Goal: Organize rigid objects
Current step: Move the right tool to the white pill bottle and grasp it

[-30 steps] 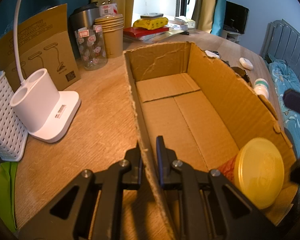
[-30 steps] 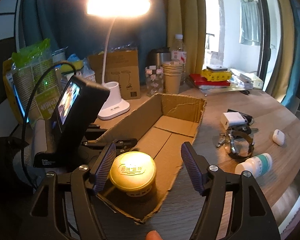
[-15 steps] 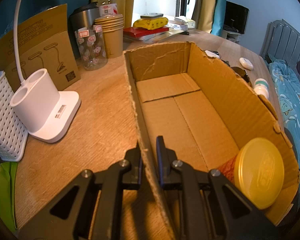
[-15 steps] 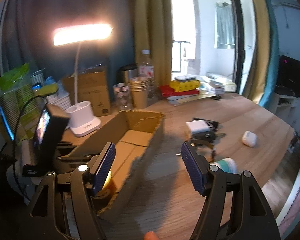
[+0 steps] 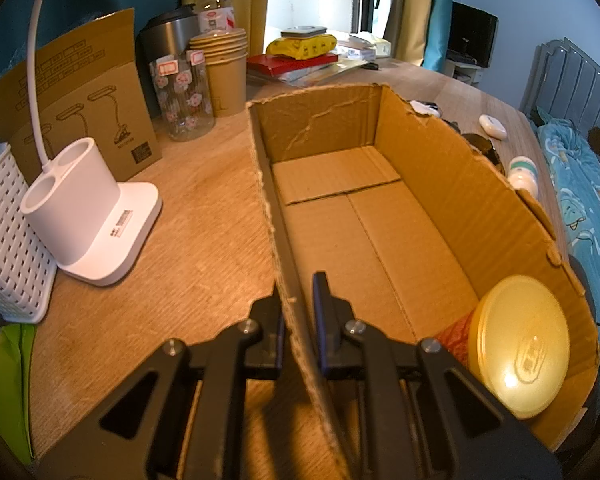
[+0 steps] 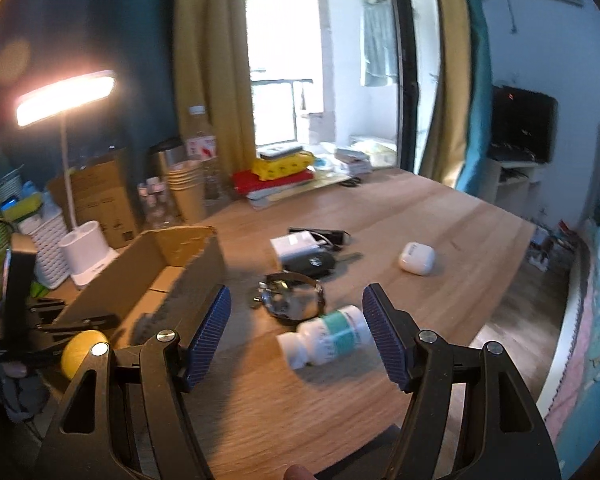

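The left gripper (image 5: 298, 312) points steeply down, pinching the box (image 5: 456, 200) wall. The right gripper (image 6: 296, 334), spread and empty, hovers tilted over the bottle (image 6: 328, 336).

Brown corrugated cardboard box (image 5: 412, 216), torn pale edges. Round tub with yellow lid (image 5: 522, 344), red side. Black gripper frames, ribbed blue pads (image 6: 212, 330). White pill bottle with teal label band (image 6: 328, 336). White glossy earbud case (image 6: 417, 259). Light wood-grain tabletop (image 6: 440, 216). White lattice plastic basket (image 5: 4, 228). Clear glass with pink cartoon print (image 5: 184, 96). Mustard curtains (image 6: 212, 60), dark teal wall (image 6: 100, 20).
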`<move>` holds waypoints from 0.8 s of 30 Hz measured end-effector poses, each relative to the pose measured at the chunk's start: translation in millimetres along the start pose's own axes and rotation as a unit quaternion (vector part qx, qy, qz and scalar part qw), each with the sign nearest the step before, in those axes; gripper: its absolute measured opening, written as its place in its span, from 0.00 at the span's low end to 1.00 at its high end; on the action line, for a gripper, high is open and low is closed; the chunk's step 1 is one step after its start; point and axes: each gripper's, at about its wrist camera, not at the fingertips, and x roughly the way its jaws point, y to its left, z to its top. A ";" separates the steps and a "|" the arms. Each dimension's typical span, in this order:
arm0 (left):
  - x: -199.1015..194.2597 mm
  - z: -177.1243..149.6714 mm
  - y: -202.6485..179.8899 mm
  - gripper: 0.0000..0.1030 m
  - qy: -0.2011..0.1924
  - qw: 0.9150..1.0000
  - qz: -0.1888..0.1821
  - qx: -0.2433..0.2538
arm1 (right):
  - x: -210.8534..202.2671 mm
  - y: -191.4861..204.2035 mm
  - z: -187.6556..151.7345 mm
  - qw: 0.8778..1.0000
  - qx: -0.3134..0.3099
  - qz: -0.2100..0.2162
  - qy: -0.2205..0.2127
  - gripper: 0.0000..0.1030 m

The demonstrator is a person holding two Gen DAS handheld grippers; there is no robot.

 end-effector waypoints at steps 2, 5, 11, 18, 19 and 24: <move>0.1 0.0 -0.1 0.12 0.000 1.000 0.000 0.000 | 5.9 -4.7 -2.5 1.000 0.008 -0.005 0.007 0.70; 0.0 0.0 -0.1 0.12 0.000 1.000 0.000 0.000 | 15.6 -10.7 -6.7 1.000 0.024 -0.011 0.017 0.70; 0.0 -0.1 -0.3 0.12 0.000 1.000 0.000 0.000 | 37.1 -18.3 -16.1 0.998 0.045 -0.021 0.042 0.70; -0.1 -0.1 -0.4 0.12 0.000 1.000 0.000 0.000 | 61.0 -17.4 -20.5 0.995 0.064 -0.021 0.073 0.81; 0.0 -0.1 -0.3 0.12 0.000 1.000 0.000 0.000 | 64.1 -17.0 -21.1 0.995 0.067 -0.027 0.076 0.81; 0.1 -0.2 -0.6 0.12 0.000 1.000 0.000 0.000 | 77.3 -15.8 -22.0 0.993 0.067 -0.045 0.091 0.81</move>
